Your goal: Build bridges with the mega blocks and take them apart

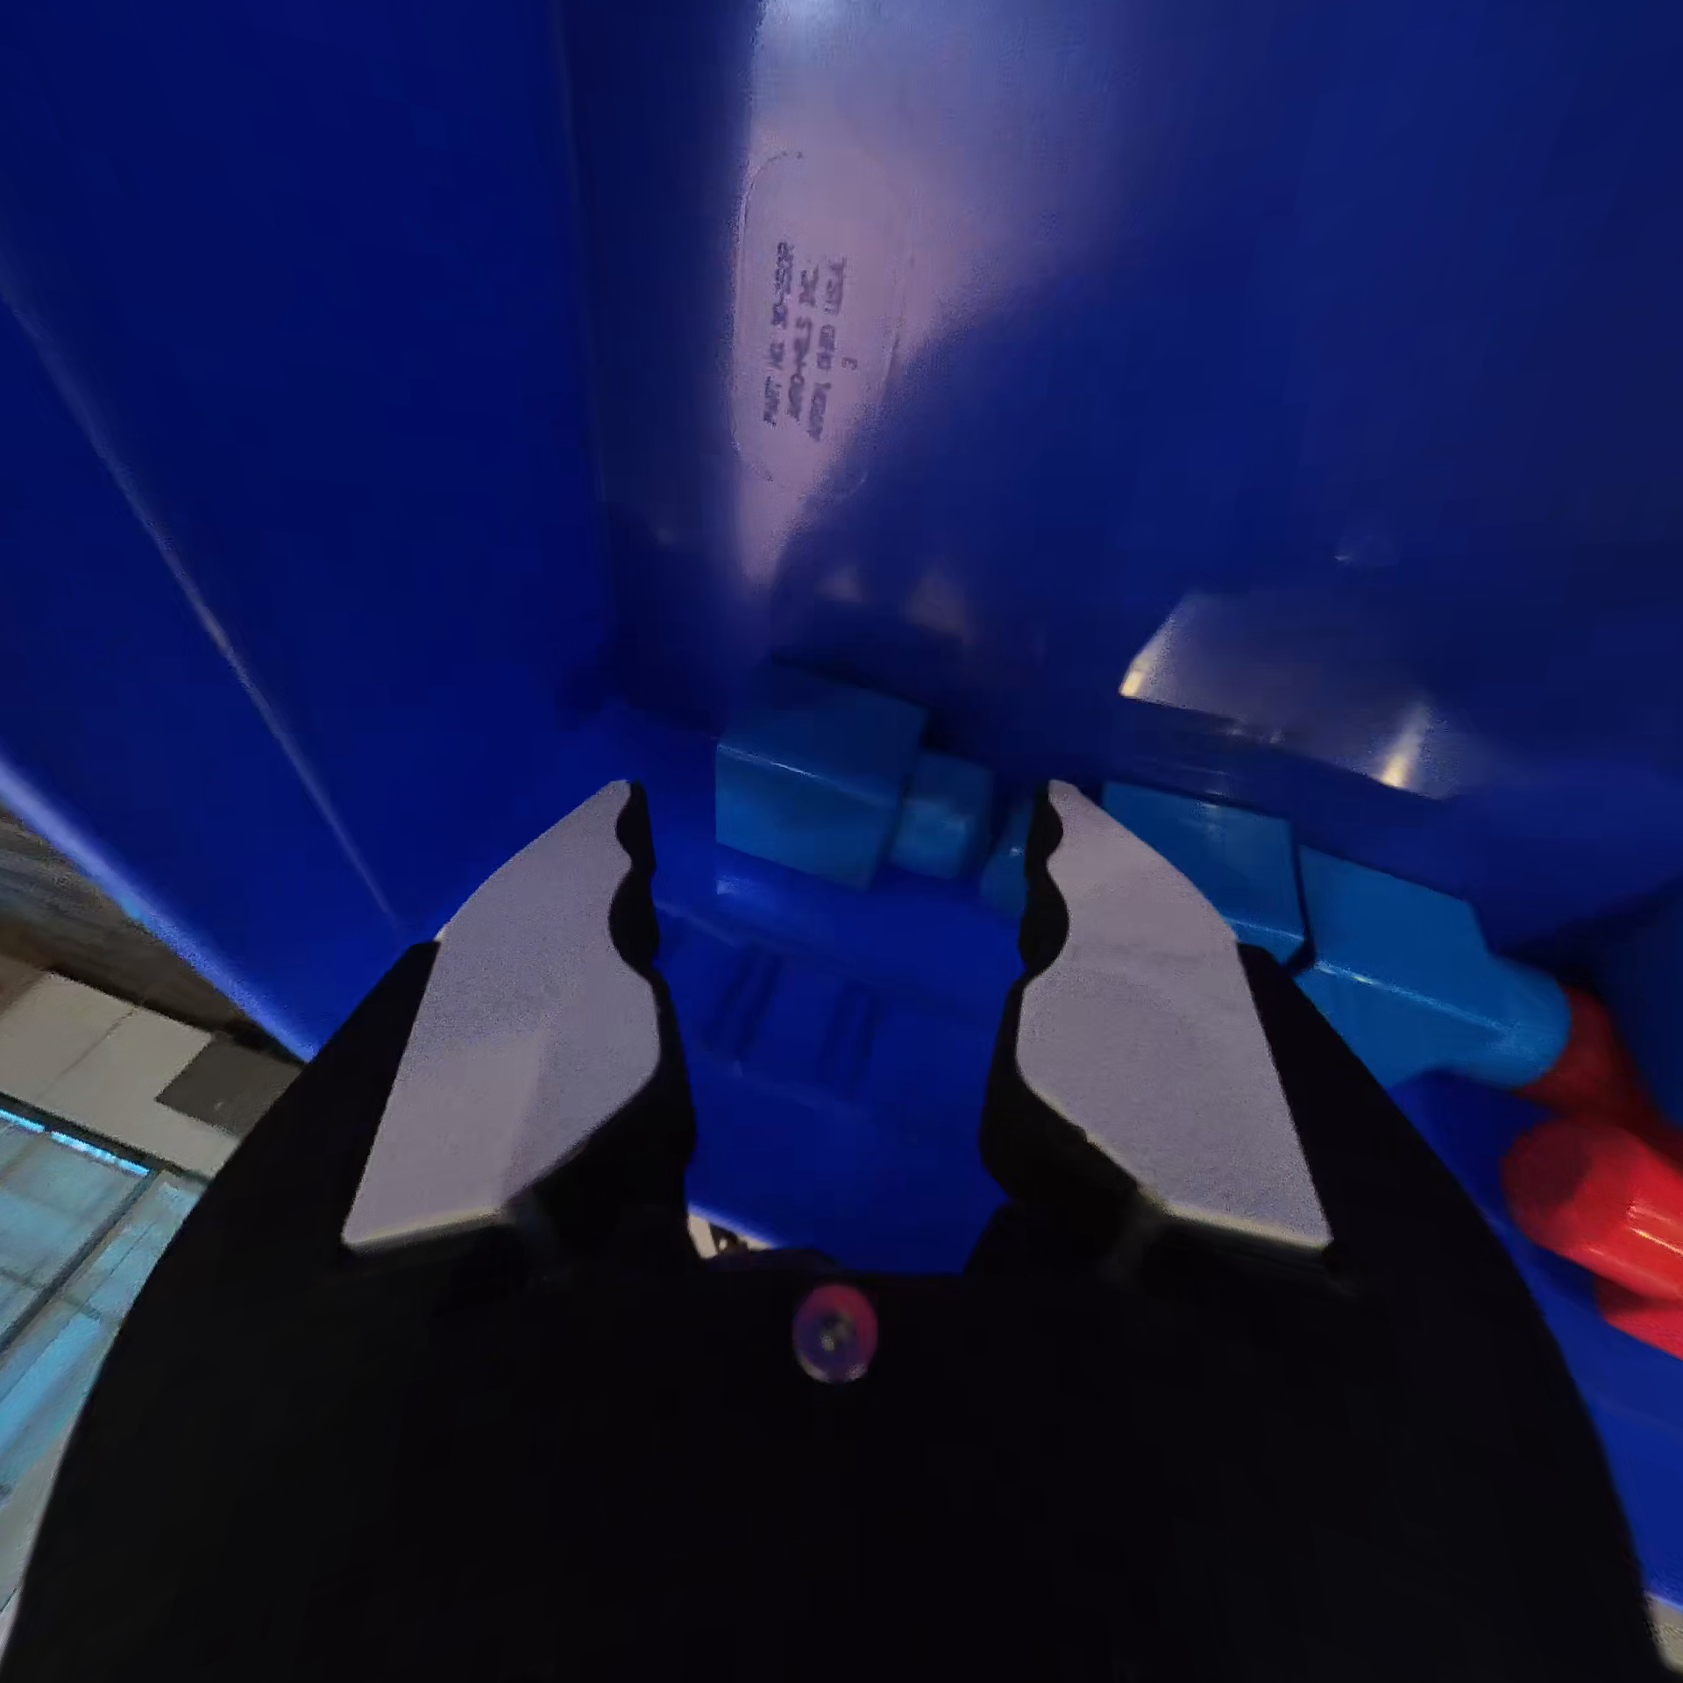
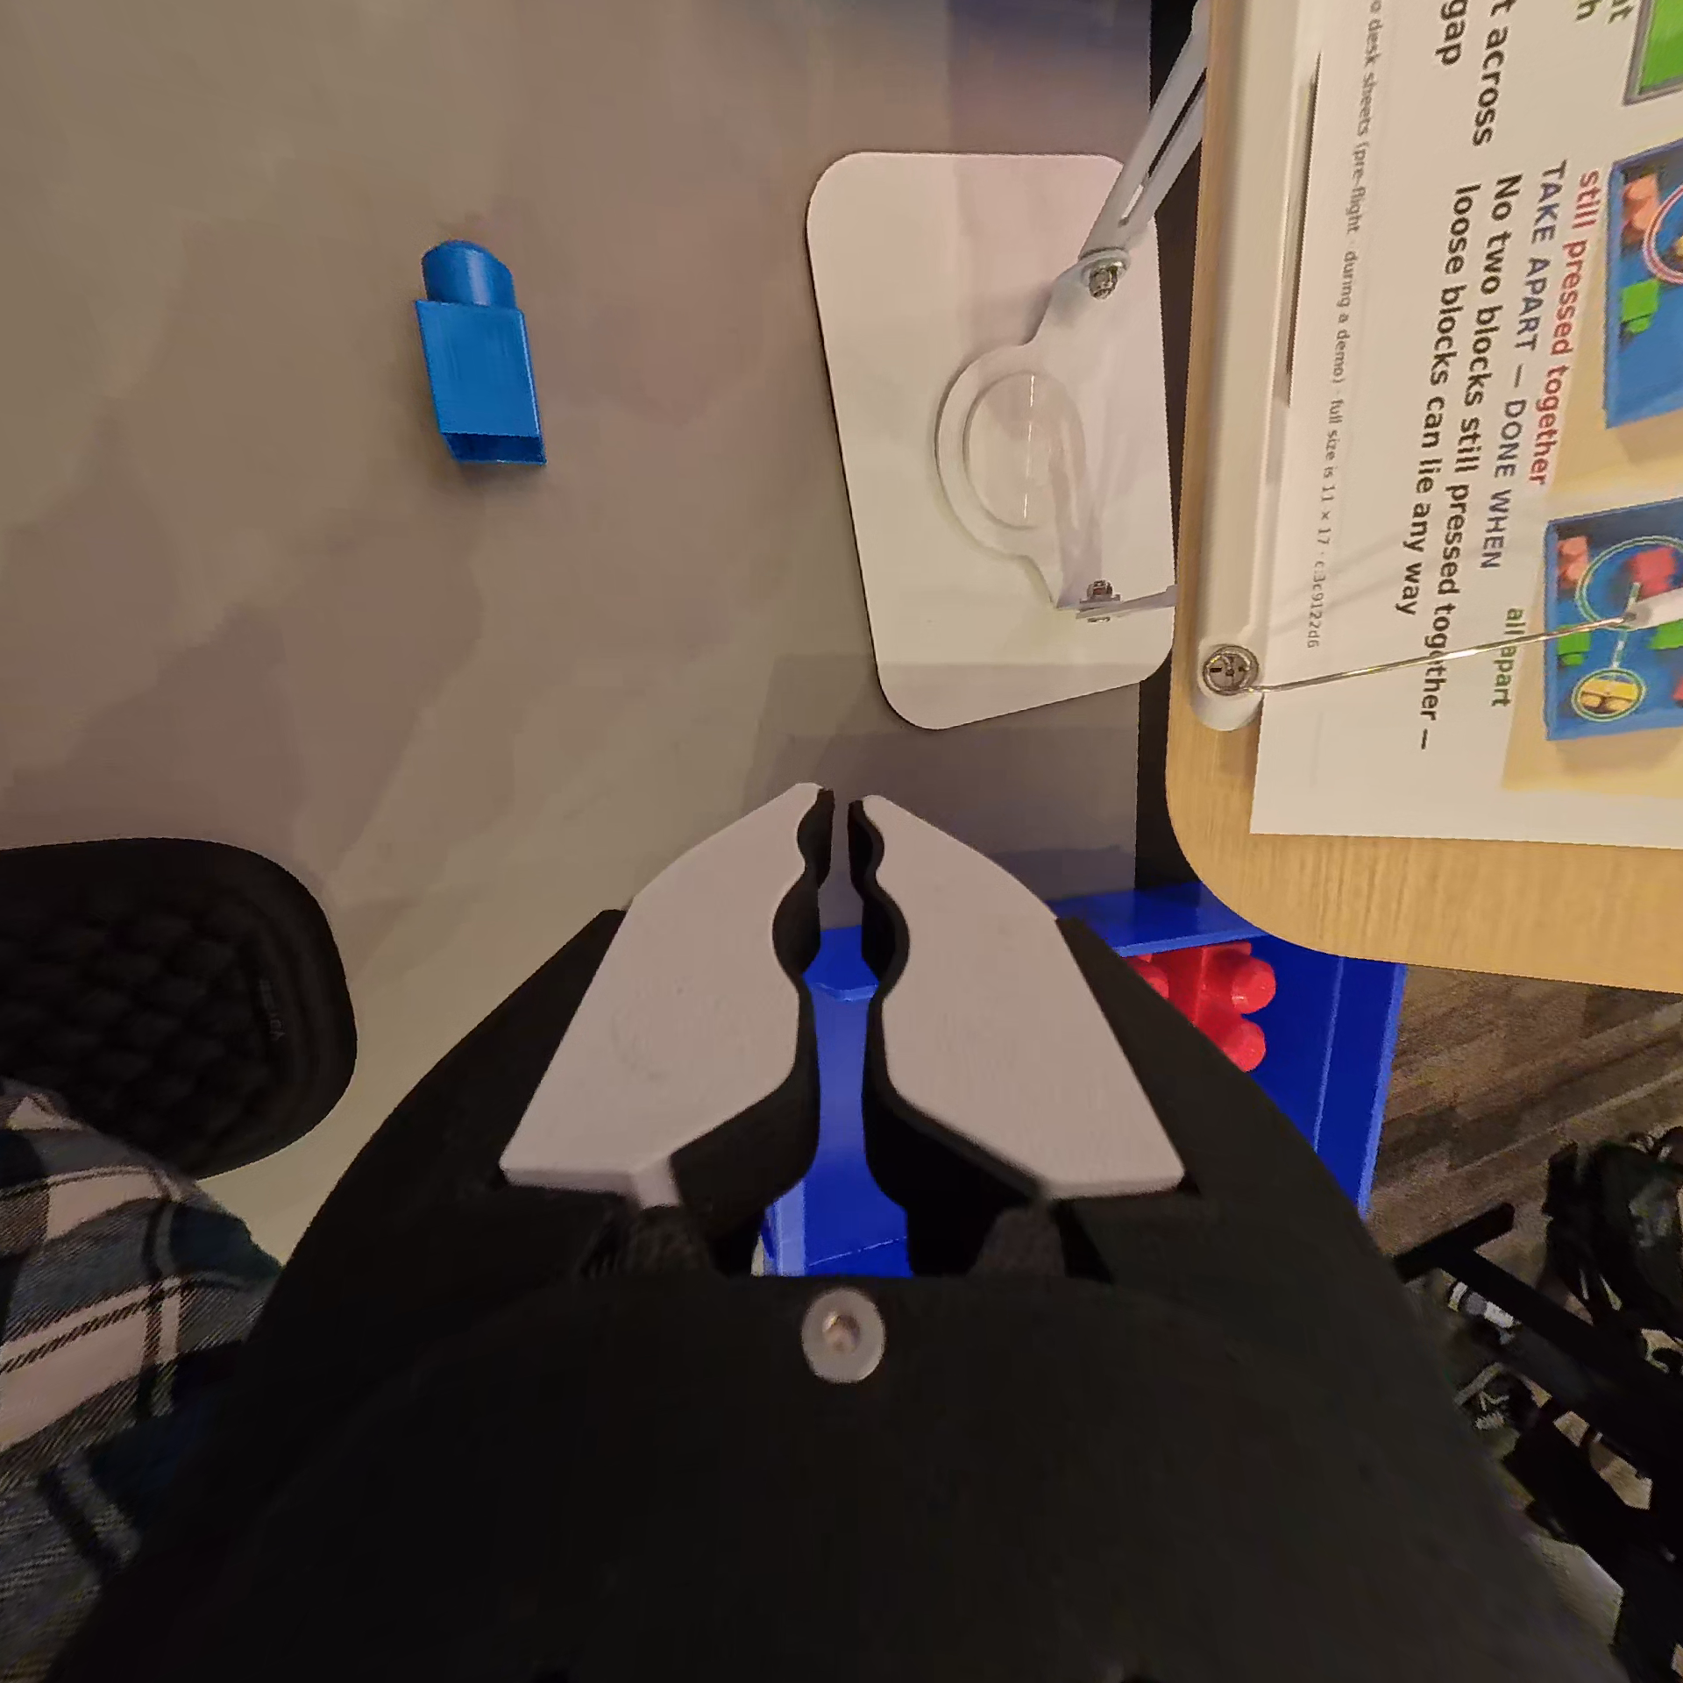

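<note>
Left gripper (image 1: pixel 838 820): jaws stand wide apart with nothing between the pads. The fingers (image 1: pixel 555 911) reach down into a deep blue bin (image 1: pixel 364 455). Just beyond the fingertips, on the bin floor, lies a light-blue block (image 1: pixel 810 801) on its side, clear of both pads. Further light-blue blocks (image 1: pixel 1366 947) lie against the right-hand finger's outer side and trail off to the right; whether they touch that finger cannot be told. Red blocks (image 1: pixel 1603 1202) lie at the right edge of the bin, beside the light-blue ones. An embossed oval mark (image 1: pixel 820 319) sits on the bin wall above.

Right gripper (image 2: pixel 840 806): the fingertips are almost together, only a thin slit showing, and they grip nothing. It hangs above a grey table (image 2: pixel 273 592). Below the fingers, the rim of the blue bin (image 2: pixel 1184 915) shows, with red blocks (image 2: pixel 1220 1002) inside it. Well apart on the table, to the upper left, lies a single blue block (image 2: pixel 478 373) on its side, its stud end pointing away. A white stand base (image 2: pixel 984 437) rests on the table beyond the fingertips. At right, a wooden board (image 2: pixel 1366 892) carries a printed instruction sheet (image 2: pixel 1457 455). A black padded object (image 2: pixel 164 1002) and a plaid sleeve (image 2: pixel 82 1275) occupy the lower left.
</note>
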The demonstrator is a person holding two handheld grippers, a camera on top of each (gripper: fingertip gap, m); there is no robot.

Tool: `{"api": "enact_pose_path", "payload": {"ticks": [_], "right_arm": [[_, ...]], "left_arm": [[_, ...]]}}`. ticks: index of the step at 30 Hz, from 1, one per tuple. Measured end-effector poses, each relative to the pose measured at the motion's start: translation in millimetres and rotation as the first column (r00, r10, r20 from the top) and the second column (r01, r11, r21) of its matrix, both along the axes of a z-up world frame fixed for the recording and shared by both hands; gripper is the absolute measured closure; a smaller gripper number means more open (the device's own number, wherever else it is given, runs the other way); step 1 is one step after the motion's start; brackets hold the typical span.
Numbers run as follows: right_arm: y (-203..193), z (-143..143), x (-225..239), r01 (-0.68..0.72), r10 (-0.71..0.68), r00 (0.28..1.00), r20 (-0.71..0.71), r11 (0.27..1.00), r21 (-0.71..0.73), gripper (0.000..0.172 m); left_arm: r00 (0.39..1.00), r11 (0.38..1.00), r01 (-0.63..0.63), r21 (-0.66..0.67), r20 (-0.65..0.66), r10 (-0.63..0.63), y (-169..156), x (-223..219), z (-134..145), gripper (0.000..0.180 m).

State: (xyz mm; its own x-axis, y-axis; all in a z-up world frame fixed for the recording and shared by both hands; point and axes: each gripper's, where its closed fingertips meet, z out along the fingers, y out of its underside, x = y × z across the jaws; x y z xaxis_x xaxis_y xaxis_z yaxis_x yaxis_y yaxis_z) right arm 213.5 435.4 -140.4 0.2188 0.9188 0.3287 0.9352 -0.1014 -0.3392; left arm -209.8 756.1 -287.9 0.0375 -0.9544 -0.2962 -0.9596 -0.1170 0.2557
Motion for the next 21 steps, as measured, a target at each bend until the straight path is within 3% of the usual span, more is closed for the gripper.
{"api": "enact_pose_path", "payload": {"ticks": [5, 9, 12, 15, 21], "right_arm": [[2, -4, 2, 0.008, -0.008, 1.000, 0.006, 1.000, -0.013, 0.169], [1, -2, 3, 0.007, -0.007, 1.000, 0.002, 1.000, -0.010, 0.169], [0, 1, 6, 0.011, -0.011, 1.000, -0.008, 1.000, -0.003, 0.169], [-1, 2, 8, 0.015, -0.015, 1.000, -0.013, 1.000, -0.002, 0.169], [-6, 9, 4, 0.002, -0.002, 1.000, -0.018, 1.000, 0.018, 0.170]], "left_arm": [[0.989, 0.998, -0.033, -0.050, -0.142, 0.026, 7, -11, -17, 0.114], [0.987, 0.999, -0.020, -0.042, -0.159, 0.013, 11, -6, -14, 0.116], [0.999, 1.000, -0.005, -0.005, -0.047, 0.005, 4, 10, 1, 0.117], [0.993, 0.999, -0.008, 0.053, 0.117, 0.002, -17, 29, 34, 0.116], [0.923, 0.984, 0.040, 0.176, 0.371, -0.104, -123, 66, 99, 0.117]]}}
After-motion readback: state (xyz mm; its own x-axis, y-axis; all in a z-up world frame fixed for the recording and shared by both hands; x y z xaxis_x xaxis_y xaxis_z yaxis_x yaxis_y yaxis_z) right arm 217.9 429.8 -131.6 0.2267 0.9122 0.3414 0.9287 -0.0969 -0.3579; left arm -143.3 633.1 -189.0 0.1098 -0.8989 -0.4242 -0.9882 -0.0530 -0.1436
